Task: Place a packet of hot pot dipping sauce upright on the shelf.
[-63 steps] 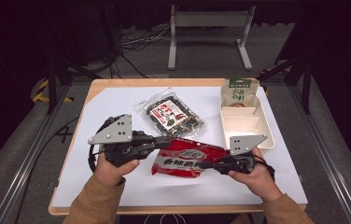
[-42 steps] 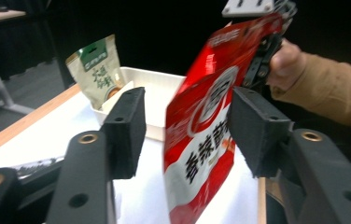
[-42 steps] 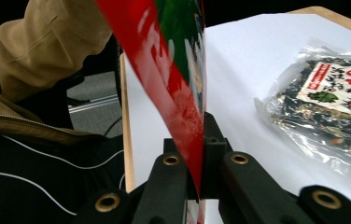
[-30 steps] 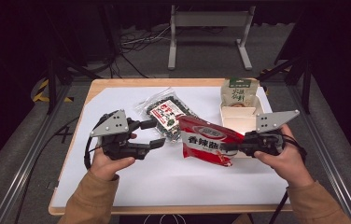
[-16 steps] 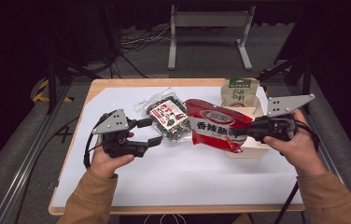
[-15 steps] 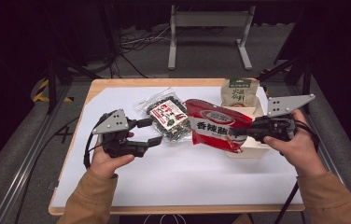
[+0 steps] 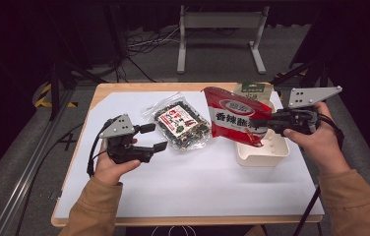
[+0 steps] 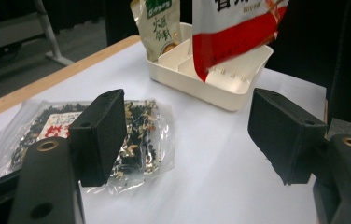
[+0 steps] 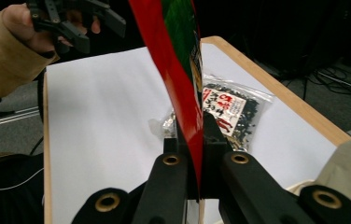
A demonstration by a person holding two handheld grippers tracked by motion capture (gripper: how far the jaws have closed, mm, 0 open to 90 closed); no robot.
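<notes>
A recording lab or studio: dark surroundings, a wooden tabletop [image 7: 124, 89] covered with white paper [image 7: 193, 172], loose cables [image 7: 143, 44] on the grey floor beyond it, and a metal stand [image 7: 220, 29] behind, far from either hand-held gripper.

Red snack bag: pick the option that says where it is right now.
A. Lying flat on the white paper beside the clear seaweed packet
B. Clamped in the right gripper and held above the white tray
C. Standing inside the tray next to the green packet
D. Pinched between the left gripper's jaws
B: the right gripper is shut on the red snack bag, which hangs over the white tray; the left gripper is open and holds nothing.
</notes>
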